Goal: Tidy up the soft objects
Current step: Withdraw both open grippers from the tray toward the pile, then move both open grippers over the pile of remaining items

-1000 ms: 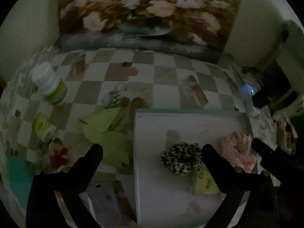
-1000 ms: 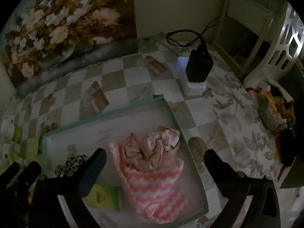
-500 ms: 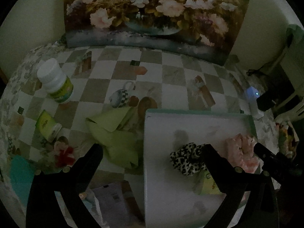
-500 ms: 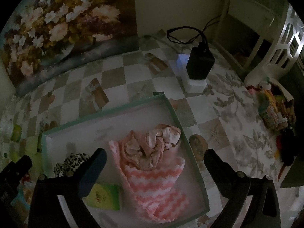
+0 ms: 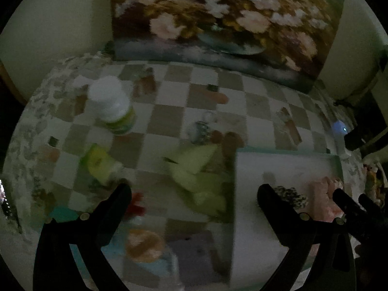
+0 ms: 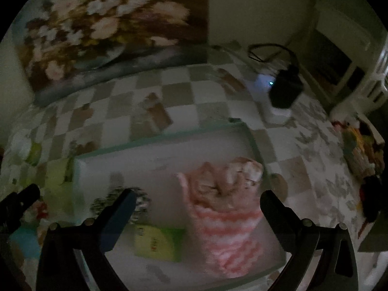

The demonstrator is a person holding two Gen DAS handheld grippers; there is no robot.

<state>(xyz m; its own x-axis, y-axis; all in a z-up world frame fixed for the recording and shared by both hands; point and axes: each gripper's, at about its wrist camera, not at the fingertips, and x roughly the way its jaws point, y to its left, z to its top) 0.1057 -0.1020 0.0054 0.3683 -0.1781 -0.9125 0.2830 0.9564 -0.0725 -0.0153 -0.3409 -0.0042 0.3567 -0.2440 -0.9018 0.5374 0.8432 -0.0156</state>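
Note:
A shallow white tray with a teal rim (image 6: 160,138) (image 5: 288,154) lies on the checkered tablecloth. In it lie a pink and white striped cloth (image 6: 228,237) with a crumpled peach cloth (image 6: 223,181) on top, a leopard-print scrunchie (image 6: 114,198) (image 5: 289,195) and a green packet (image 6: 157,242). A light green cloth (image 5: 198,174) lies left of the tray. My left gripper (image 5: 194,191) is open and empty over the green cloth. My right gripper (image 6: 196,198) is open and empty above the tray.
A white bottle with a green label (image 5: 111,106), a small green box (image 5: 99,162), a red flower-like item (image 5: 135,206) and papers (image 5: 191,249) lie left of the tray. A floral painting (image 5: 225,24) leans on the back wall. A black charger in a white socket block (image 6: 283,97) stands right.
The left gripper has moved left, from over the tray's left part to over the green cloth. The right gripper has shifted slightly. Both stay open.

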